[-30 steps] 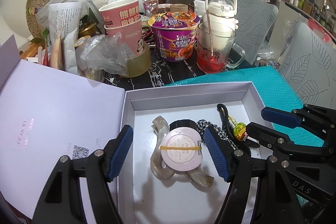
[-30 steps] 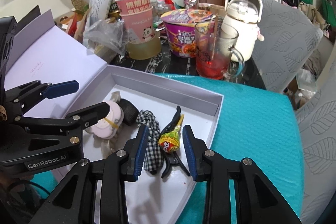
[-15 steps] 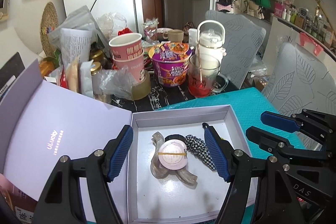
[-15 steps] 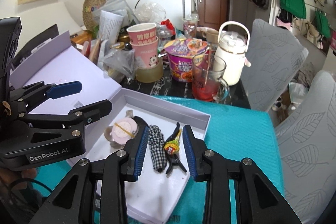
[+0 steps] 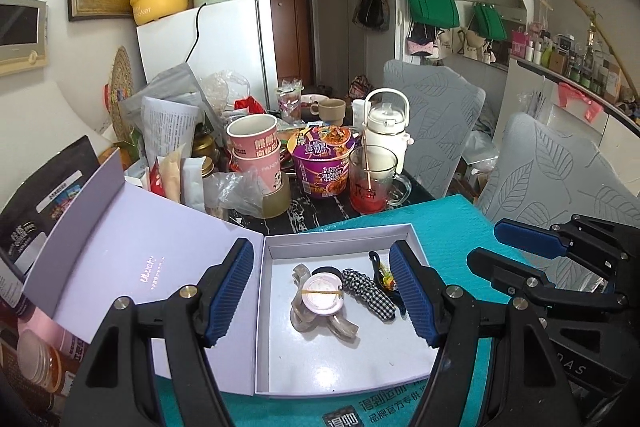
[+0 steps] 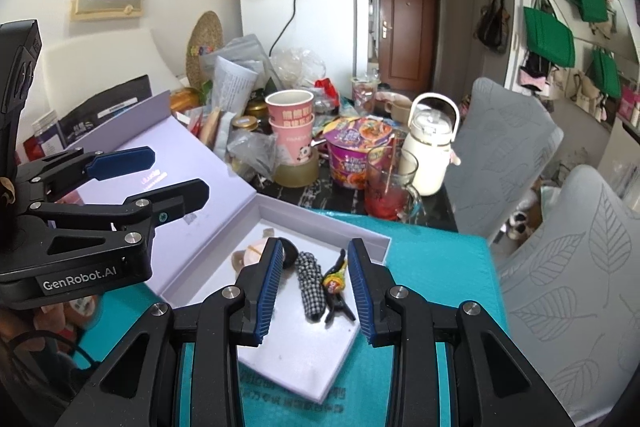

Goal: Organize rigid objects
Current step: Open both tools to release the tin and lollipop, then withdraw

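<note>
An open white box (image 5: 340,367) (image 6: 304,359) lies on a teal mat. In it lie a round pink compact with a yellow band (image 5: 322,297) (image 6: 252,254) on a translucent hair claw (image 5: 340,325), a black-and-white checked scrunchie (image 5: 370,290) (image 6: 311,283), and a black clip with a colourful lollipop (image 5: 387,277) (image 6: 334,283). My left gripper (image 5: 320,291) is open and empty, held high above the box. My right gripper (image 6: 314,287) is open and empty, also above the box.
The box lid (image 5: 132,255) lies open to the left. Behind the box stand pink paper cups (image 5: 256,151), a purple noodle bowl (image 5: 323,163), a glass mug with red liquid (image 5: 370,179), a white kettle (image 5: 386,131) and a tape roll (image 5: 276,201). Grey chairs (image 5: 560,179) stand at the right.
Both grippers have risen and pulled back from the box, so its contents look smaller. The right gripper's fingers have opened wider. The objects in the box have not moved.
</note>
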A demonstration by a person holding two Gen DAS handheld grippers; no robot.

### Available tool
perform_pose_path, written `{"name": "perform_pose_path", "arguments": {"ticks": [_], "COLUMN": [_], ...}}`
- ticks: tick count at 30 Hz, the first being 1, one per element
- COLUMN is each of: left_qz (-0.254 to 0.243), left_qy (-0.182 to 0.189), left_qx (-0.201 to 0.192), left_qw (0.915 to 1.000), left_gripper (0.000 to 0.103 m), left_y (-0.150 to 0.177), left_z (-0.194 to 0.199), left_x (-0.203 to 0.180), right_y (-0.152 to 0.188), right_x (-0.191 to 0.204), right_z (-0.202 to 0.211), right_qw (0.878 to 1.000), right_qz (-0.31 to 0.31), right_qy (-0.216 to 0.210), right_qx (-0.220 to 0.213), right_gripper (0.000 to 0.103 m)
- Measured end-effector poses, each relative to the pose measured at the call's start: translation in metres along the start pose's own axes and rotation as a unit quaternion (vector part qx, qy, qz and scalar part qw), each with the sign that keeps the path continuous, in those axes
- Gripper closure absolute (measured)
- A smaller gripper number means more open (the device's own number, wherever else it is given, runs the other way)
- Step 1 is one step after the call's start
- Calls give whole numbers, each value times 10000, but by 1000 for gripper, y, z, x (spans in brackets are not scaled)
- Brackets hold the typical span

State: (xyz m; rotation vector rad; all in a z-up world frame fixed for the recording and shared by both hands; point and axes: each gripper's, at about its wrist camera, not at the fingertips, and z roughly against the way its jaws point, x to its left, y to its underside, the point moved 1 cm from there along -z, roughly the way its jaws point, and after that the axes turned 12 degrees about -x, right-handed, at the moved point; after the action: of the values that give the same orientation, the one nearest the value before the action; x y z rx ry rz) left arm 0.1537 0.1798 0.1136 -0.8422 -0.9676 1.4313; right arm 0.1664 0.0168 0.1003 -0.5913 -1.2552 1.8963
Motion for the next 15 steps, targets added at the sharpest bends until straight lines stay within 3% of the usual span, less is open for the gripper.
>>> {"name": "perform_pose_path", "arguments": {"ticks": [15], "left_qz": [56], "left_qy": [-4], "left_qx": [-315], "left_qw": [9995], "left_gripper": [33], "left_y": [13], "left_z": [76], "left_x": [-12], "right_y": [8], "right_x": [24], "right_z": [73], "right_qw": [9985], "right_qz": [322], "right_qy": [44], "right_qx": [-436], "right_gripper": [61]}}
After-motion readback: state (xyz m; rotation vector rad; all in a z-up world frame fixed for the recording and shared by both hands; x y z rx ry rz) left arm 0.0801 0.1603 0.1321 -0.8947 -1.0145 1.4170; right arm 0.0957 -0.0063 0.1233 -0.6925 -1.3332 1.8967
